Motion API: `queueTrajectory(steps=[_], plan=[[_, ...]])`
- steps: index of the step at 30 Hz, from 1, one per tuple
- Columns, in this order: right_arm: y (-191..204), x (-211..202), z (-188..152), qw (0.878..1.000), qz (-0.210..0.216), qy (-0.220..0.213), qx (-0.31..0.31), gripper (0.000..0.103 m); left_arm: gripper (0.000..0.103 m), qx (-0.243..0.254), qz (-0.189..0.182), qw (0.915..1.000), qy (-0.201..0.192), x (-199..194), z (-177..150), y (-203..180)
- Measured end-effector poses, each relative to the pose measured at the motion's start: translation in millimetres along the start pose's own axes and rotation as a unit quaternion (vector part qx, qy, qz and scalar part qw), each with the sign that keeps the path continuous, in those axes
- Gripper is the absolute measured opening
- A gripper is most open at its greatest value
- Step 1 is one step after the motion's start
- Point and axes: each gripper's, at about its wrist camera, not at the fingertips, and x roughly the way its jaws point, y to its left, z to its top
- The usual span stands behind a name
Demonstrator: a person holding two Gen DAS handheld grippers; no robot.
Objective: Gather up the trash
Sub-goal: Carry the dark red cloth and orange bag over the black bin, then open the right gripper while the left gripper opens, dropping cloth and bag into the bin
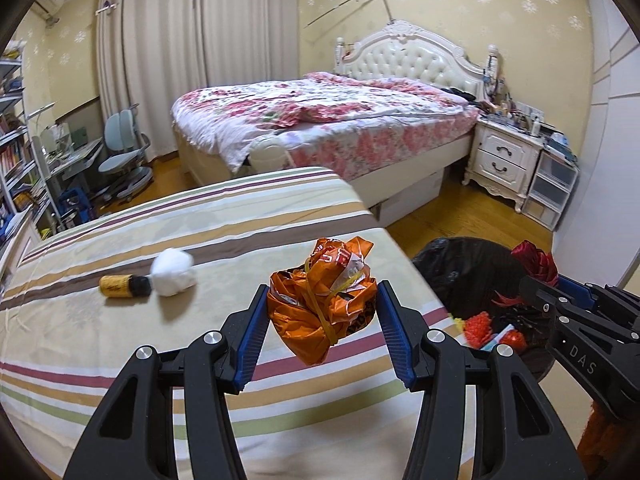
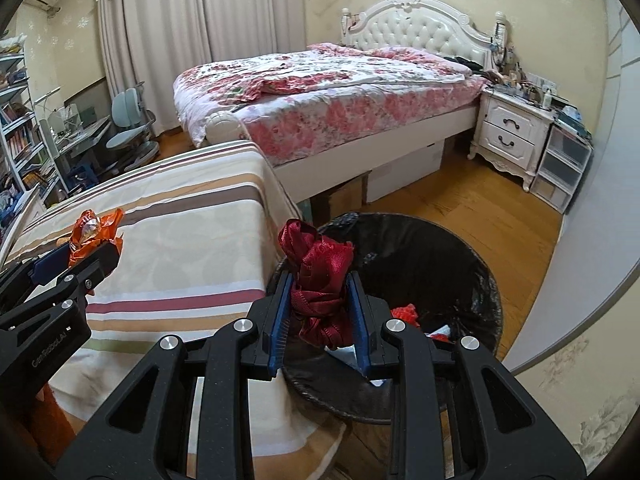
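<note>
My left gripper [image 1: 322,300] is shut on a crumpled orange wrapper [image 1: 324,300] and holds it above the striped tablecloth [image 1: 200,232]. The wrapper also shows in the right wrist view [image 2: 94,232]. My right gripper [image 2: 320,300] is shut on a bunch of dark red ribbon [image 2: 320,276] over the near rim of the black-lined trash bin [image 2: 420,256]. The bin [image 1: 460,268] holds red and white scraps. A white cotton ball [image 1: 174,272] and a small yellow bottle [image 1: 120,286] lie on the cloth to the left.
A bed with a floral cover [image 1: 320,120] stands behind the table. A white nightstand [image 1: 504,156] and plastic drawers [image 1: 554,184] are at the right. A desk chair [image 1: 124,152] and bookshelves [image 1: 16,152] are at the left. Wooden floor [image 2: 480,208] surrounds the bin.
</note>
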Motion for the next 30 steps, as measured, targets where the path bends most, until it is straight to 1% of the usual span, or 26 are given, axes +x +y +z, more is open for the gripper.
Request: queueTrajectory(steps=[8,14,19,25,30], plan=[[-34.6,9.1,1.6,0.999,-0.032,-0.005,0.026,0.027,0.053,0.030,-0.016,0.9994,-0.005,18.4,9.0,-41.6],[-53.5,19.2,2.2,0.998,-0.041,-0.004,0.044,0.027,0.053,0.049,-0.023,0.9985,-0.005,30.7,11.7,-69.6],[-68.1,25.2,2.9,0.997,-0.048,-0.002,0.055,0.027,0.053,0.060,-0.027,0.9978,-0.001,42.3,14.0,-83.4],[-78.1,32.9,3.5,0.996,-0.056,0.002,0.062,0.027,0.053,0.069,-0.028,0.9972,0.009,59.5,18.1,-96.6],[-83.6,36.7,3.8,0.996,-0.058,0.003,0.069,0.027,0.053,0.076,-0.029,0.9966,0.012,66.7,20.5,-105.8]])
